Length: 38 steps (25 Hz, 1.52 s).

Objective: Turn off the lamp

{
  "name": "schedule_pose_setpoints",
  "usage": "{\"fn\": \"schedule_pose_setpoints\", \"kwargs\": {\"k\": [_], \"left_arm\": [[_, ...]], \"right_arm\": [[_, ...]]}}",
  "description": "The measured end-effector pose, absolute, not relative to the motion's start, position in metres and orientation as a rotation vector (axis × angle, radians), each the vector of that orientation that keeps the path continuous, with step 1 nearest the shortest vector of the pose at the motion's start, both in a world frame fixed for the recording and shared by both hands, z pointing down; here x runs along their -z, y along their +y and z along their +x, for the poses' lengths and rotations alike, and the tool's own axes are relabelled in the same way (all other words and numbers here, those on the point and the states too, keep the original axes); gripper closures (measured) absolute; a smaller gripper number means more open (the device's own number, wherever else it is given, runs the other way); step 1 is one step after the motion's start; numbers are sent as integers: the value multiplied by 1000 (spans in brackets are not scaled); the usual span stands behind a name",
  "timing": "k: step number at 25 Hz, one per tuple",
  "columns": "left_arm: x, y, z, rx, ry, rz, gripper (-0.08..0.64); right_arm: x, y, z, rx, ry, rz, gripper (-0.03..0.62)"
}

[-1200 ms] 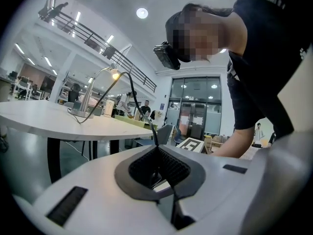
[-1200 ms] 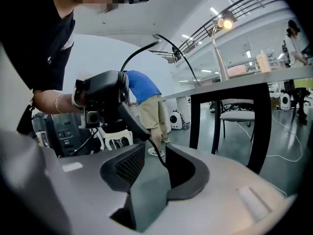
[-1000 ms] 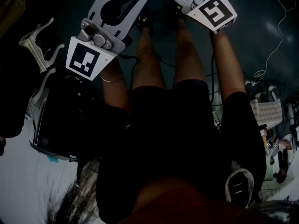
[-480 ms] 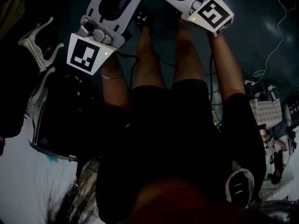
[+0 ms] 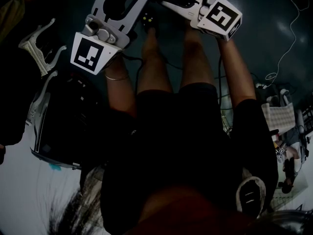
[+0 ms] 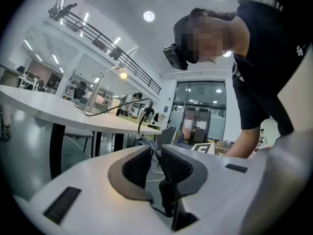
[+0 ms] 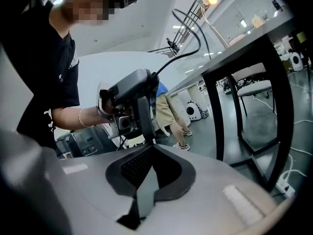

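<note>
Long white table (image 6: 73,114) with a smooth top and black legs. The left gripper (image 6: 156,153) and right gripper (image 7: 150,148) are matte grey with ribbed black pads, and each marker cube (image 5: 88,55) has blocky black-and-white squares. The lamp (image 6: 120,71) sits lit on the table. Both jaw pairs are clamped on its thin black cord (image 6: 142,121).

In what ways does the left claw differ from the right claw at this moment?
The left claw has its pads closed narrowly around a black cable; the right claw has pads meeting at the tips, just under a dark bar. In the head view, the left claw's marker cube sits lower than the right claw's marker cube. Both are white with black ribbed pads and point toward each other.
</note>
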<state>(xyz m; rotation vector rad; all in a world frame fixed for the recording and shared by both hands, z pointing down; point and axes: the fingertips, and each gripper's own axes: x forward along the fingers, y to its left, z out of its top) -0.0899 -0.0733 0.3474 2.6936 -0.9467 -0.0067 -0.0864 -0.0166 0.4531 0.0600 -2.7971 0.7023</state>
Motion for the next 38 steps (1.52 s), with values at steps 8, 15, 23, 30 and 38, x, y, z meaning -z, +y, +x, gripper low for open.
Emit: {"fn": "schedule_pose_setpoints", "kwargs": {"k": [8, 15, 23, 30, 38], "left_arm": [[-359, -65, -91, -7, -903, 2648, 497], [-377, -57, -81, -39, -803, 2613, 488], [-394, -48, -63, -75, -663, 2566, 488], [-394, -45, -56, -52, -585, 2554, 488], [-396, -46, -55, -19, -578, 2526, 483]], "right_arm": [[-441, -22, -72, -1050, -2876, 124, 589], [-440, -19, -66, -1093, -2891, 116, 589], [-439, -20, -64, -1070, -2910, 110, 589], [-436, -19, -63, -984, -2930, 100, 589], [-437, -18, -64, -919, -2919, 94, 589]]}}
